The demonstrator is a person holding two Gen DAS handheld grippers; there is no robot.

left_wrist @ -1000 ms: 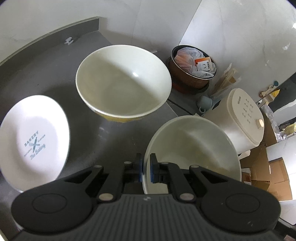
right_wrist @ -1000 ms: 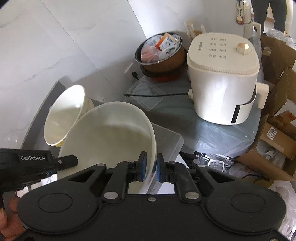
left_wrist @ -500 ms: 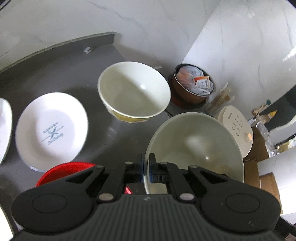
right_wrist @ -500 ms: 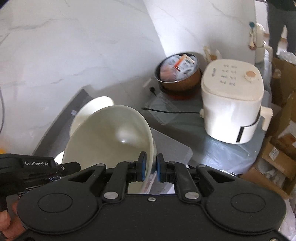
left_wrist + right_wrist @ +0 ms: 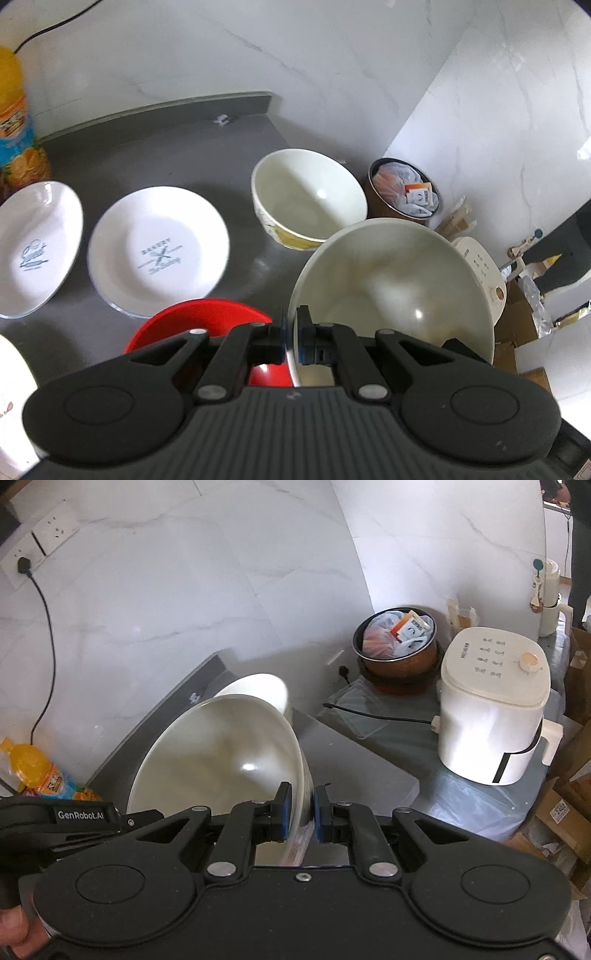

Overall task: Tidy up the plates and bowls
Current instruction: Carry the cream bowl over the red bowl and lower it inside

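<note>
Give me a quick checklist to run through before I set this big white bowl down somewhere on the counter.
1. Left hand-held gripper grip: shut on the rim of the large white bowl. Ok.
2. Right hand-held gripper grip: shut on the opposite rim of the same bowl. Ok.
3. Bowl level: tilted in both views. Not ok for setting down flat.
4. Nesting target: the patterned bowl sits upright and empty. Ok.
5. Space below: the red dish lies right under the left gripper. Not ok for a straight drop.
6. Clearance to the bakery plate: apart from the held bowl, but how far above the counter the bowl hangs: cannot tell.
</note>
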